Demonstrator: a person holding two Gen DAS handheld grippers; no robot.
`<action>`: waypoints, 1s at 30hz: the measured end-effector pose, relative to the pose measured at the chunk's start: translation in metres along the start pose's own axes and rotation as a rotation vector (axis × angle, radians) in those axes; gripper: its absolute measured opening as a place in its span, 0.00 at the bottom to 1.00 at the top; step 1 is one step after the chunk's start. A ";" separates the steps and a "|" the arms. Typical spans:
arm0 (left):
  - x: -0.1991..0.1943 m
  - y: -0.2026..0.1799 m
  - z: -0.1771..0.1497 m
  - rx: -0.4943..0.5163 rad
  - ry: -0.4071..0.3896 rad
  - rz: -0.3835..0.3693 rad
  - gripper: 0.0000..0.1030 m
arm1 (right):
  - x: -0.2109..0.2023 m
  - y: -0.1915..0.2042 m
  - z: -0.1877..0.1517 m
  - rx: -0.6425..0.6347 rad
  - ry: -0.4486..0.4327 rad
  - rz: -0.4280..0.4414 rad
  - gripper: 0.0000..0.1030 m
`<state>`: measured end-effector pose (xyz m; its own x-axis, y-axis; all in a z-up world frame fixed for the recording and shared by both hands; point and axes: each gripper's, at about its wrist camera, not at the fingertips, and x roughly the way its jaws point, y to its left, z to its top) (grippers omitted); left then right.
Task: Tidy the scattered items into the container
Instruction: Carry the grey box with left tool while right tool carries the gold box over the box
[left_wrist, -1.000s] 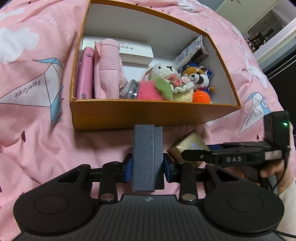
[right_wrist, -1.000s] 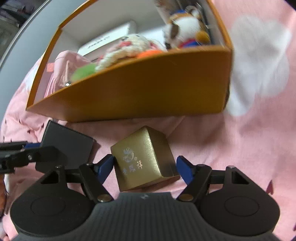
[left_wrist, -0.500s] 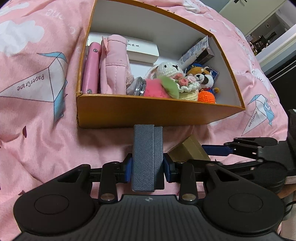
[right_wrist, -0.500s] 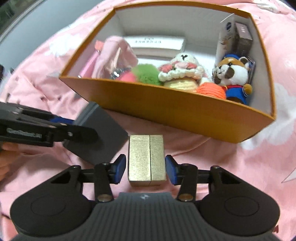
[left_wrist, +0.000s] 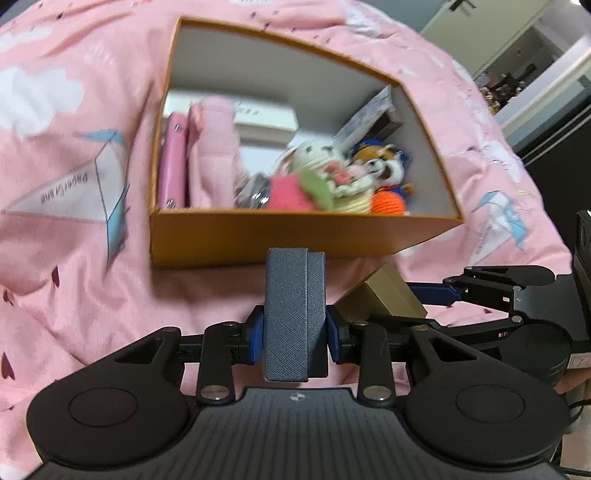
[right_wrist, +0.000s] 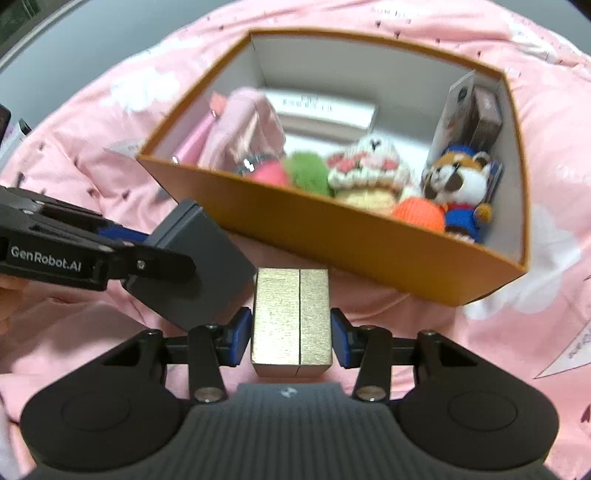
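Note:
An open orange box (left_wrist: 258, 236) (right_wrist: 332, 236) lies on the pink blanket and holds plush toys, pink cases and small cartons. My left gripper (left_wrist: 295, 328) is shut on a grey textured box (left_wrist: 291, 310), held above the blanket just short of the orange box's near wall. My right gripper (right_wrist: 291, 332) is shut on a gold box (right_wrist: 291, 314), lifted beside it. The gold box shows in the left wrist view (left_wrist: 384, 295) and the grey box in the right wrist view (right_wrist: 199, 258).
The pink blanket (left_wrist: 66, 184) with paper-crane prints covers the whole surface in soft folds. In the orange box, a panda plush (right_wrist: 458, 184) and an orange ball (right_wrist: 417, 214) fill the right corner. A dark doorway lies at the far right.
Both grippers have risen, so both views look down into the orange box. The right gripper closed on the gold box a second ago and has lifted it off the blanket.

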<state>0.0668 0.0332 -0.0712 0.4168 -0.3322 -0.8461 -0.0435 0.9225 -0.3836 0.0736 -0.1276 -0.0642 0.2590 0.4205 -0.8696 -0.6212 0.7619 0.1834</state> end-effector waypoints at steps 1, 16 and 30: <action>-0.004 -0.003 0.001 0.008 -0.010 -0.005 0.37 | -0.007 0.001 0.001 -0.001 -0.016 0.001 0.47; -0.060 -0.037 0.036 0.097 -0.233 -0.039 0.37 | -0.076 0.002 0.037 0.011 -0.277 0.003 0.46; -0.038 -0.029 0.088 0.060 -0.315 0.097 0.37 | -0.041 -0.010 0.093 0.026 -0.327 -0.091 0.46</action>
<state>0.1323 0.0363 0.0048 0.6741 -0.1735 -0.7180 -0.0469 0.9600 -0.2760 0.1377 -0.1064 0.0124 0.5385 0.4824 -0.6909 -0.5663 0.8143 0.1272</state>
